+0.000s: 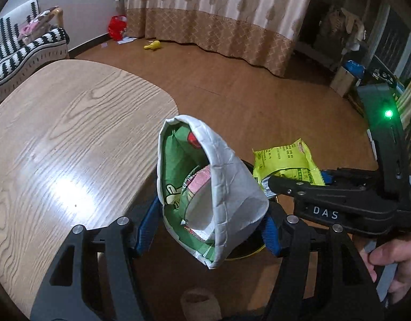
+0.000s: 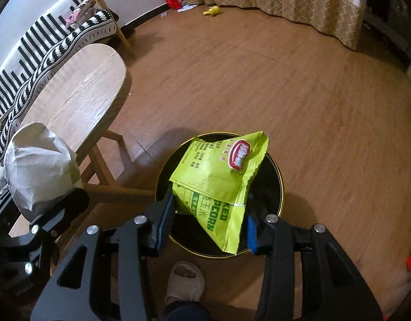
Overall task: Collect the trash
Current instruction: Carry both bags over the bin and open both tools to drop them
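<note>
My left gripper (image 1: 208, 230) is shut on a crushed white paper container (image 1: 226, 187) with a green printed inside. Its blue pads press both sides of it, just past the corner of the wooden table (image 1: 71, 133). My right gripper (image 2: 208, 224) is shut on a lime-green popcorn bag (image 2: 218, 176), which hangs over the open mouth of a round black bin with a gold rim (image 2: 269, 171). In the left wrist view the right gripper (image 1: 272, 184) comes in from the right with the bag (image 1: 283, 160), and the bin (image 1: 242, 251) shows below the container. The white container (image 2: 39, 160) also shows at the left of the right wrist view.
The person's foot in a beige slipper (image 2: 185, 281) stands just in front of the bin. A black-and-white striped sofa (image 2: 44, 45) runs behind the table. On the brown floor by the curtain (image 1: 218, 26) lie a red bag (image 1: 117, 26) and a yellow toy (image 1: 151, 45).
</note>
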Tool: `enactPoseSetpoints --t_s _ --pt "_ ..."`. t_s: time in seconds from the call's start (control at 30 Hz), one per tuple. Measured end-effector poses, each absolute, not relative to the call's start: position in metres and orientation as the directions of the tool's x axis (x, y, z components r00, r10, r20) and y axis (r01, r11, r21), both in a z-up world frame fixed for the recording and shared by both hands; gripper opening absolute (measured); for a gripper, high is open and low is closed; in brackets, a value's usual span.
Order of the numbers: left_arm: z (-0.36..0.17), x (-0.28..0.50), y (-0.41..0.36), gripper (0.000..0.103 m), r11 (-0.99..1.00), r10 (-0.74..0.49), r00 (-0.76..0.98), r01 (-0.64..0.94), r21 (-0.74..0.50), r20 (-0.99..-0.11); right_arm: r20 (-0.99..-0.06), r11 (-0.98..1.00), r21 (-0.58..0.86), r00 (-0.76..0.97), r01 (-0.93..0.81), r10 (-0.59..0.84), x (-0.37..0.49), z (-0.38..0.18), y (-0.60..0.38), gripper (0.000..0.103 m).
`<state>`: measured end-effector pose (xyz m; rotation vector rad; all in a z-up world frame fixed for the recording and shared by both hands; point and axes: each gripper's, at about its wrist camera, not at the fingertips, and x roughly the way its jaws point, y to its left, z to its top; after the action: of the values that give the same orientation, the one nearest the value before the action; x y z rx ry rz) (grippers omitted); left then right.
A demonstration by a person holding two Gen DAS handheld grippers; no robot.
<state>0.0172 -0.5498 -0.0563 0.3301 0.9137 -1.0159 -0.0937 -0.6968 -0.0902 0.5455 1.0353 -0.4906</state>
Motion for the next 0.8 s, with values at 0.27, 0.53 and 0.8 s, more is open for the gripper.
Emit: enactPoseSetpoints --t_s 0.27,0.53,0.8 --pt "-0.0586 0.0202 -0.5539 0.063 0.508 -0.585 0.201 0.846 -0.162 -0.786 -0.897 0.759 0.193 0.426 0.622 -0.121 -0.0854 -0.0914 -0.6969 0.044" --pt "-0.0591 0.0179 -0.5554 0.064 0.5 -0.586 0.2 0.852 -0.156 -0.786 -0.895 0.753 0.198 0.429 0.628 -0.122 -0.0862 -0.0906 -0.6978 0.045" --pt "-0.0585 0.0182 -0.5558 0.064 0.501 -0.584 0.202 0.852 -0.153 -0.786 -0.88 0.742 0.216 0.456 0.634 -0.133 -0.0893 -0.0848 -0.7024 0.059"
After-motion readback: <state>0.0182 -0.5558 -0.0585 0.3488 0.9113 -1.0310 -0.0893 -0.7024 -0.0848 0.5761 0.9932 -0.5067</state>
